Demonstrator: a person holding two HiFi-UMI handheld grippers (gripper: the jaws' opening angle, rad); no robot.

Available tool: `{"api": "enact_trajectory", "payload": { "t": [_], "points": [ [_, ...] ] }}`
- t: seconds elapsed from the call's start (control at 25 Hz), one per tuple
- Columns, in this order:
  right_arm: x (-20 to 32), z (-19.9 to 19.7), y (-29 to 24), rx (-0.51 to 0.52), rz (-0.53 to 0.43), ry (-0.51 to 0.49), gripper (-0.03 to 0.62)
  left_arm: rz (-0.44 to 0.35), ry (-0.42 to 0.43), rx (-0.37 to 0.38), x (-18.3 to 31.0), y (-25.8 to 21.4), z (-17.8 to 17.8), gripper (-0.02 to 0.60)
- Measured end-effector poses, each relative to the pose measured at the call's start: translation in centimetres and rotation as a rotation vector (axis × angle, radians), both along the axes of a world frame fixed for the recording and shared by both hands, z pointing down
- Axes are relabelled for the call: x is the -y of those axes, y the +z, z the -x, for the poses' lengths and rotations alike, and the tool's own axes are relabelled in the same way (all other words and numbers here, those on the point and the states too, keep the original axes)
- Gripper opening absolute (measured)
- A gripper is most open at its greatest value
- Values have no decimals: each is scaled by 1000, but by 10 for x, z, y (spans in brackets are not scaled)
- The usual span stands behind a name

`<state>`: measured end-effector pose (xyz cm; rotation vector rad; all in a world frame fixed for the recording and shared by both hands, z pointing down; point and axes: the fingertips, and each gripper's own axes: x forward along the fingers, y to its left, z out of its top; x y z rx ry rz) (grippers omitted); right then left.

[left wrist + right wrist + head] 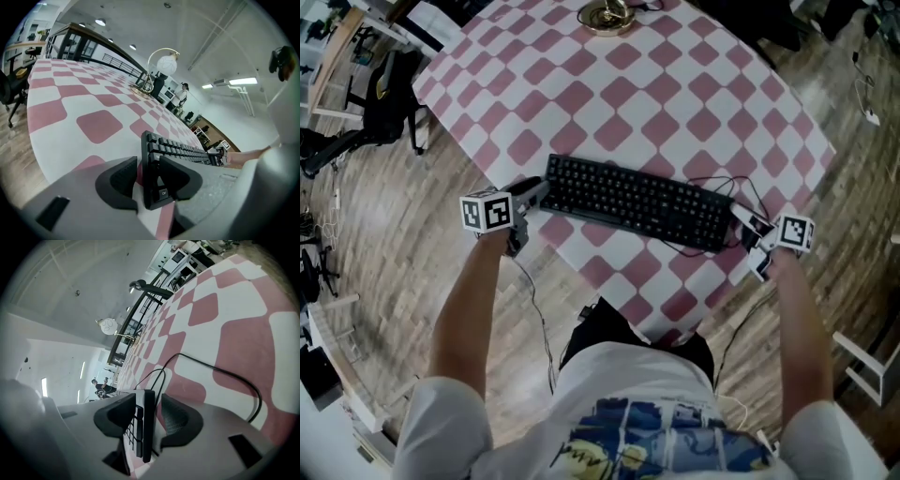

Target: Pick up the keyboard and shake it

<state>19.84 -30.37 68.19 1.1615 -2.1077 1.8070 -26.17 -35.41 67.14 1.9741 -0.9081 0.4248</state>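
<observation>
Near the front edge of the table (pixel 675 103), the keyboard (pixel 633 200) lay lengthwise left to right, its short ends between the released jaws of the left gripper (pixel 536 193) and right gripper (pixel 742 223), equally near.

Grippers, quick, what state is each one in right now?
Left gripper: open, the long black plastic keyboard's left end between its jaws.
Right gripper: open, the keyboard's right end between its jaws.
</observation>
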Motion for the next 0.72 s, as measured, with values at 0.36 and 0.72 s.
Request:
{"api": "enact_trajectory", "payload": {
  "t": [0.36,0.72],
  "points": [
    [-5,13,8,26,124,4,172,81,102,-80,-4,5,-7,140],
    [3,21,13,43,115,-42,169,204,179,-141,-8,8,-14,147]
  ]
}}
